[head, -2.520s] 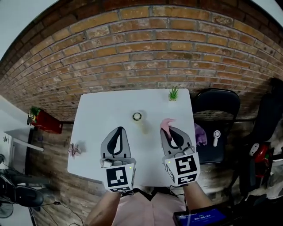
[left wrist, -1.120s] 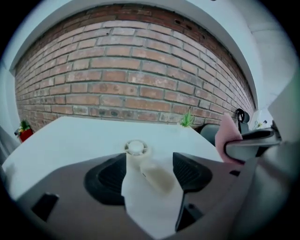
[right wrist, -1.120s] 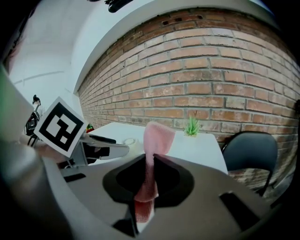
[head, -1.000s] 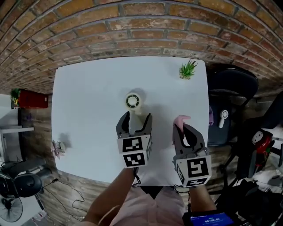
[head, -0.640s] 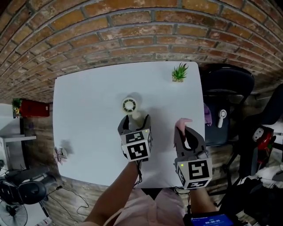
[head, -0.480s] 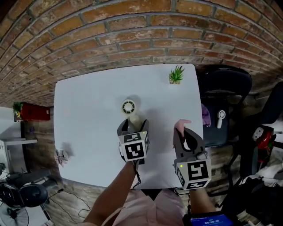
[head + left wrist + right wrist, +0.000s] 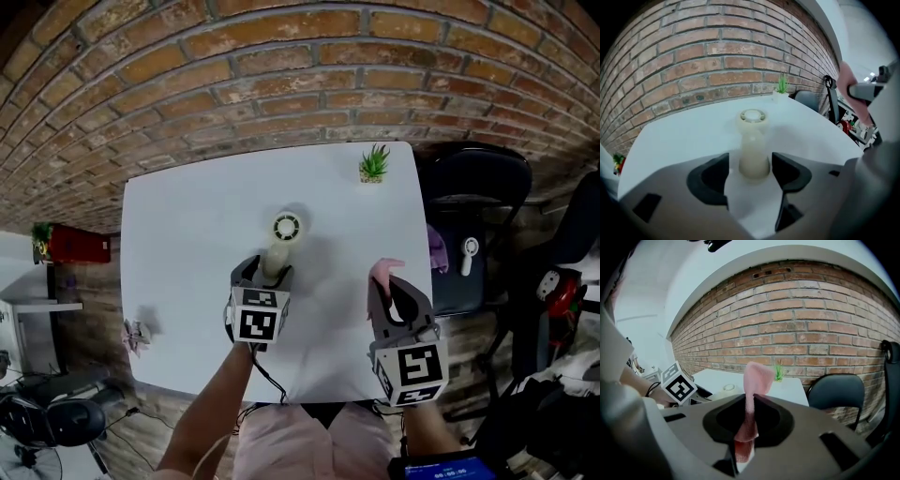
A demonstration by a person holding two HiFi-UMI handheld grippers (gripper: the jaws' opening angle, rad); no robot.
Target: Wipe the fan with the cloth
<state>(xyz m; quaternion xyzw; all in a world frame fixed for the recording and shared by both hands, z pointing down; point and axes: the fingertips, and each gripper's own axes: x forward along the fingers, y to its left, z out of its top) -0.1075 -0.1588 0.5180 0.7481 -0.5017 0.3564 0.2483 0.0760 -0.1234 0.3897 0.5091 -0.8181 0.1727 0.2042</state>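
A small cream fan (image 7: 286, 228) stands upright on the white table (image 7: 187, 234), round head on top. My left gripper (image 7: 264, 269) reaches down to it from the near side. In the left gripper view the fan's stem (image 7: 753, 150) stands between the two black pads, with a thin gap on each side as the jaws are closing. My right gripper (image 7: 394, 289) hovers near the table's right front, shut on a pink cloth (image 7: 384, 269). In the right gripper view the pink cloth (image 7: 753, 385) sticks up out of the right gripper (image 7: 749, 420).
A small potted plant (image 7: 373, 164) sits at the table's far right corner. A black chair (image 7: 473, 187) to the right holds a white hand fan (image 7: 462, 253) and purple fabric (image 7: 437, 251). A brick wall runs behind. A pink flower (image 7: 137, 333) lies by the left edge.
My left gripper came forward from the near edge to the fan, then sank and rolled around its stem, jaws narrowing. The right gripper with the cloth rose a little.
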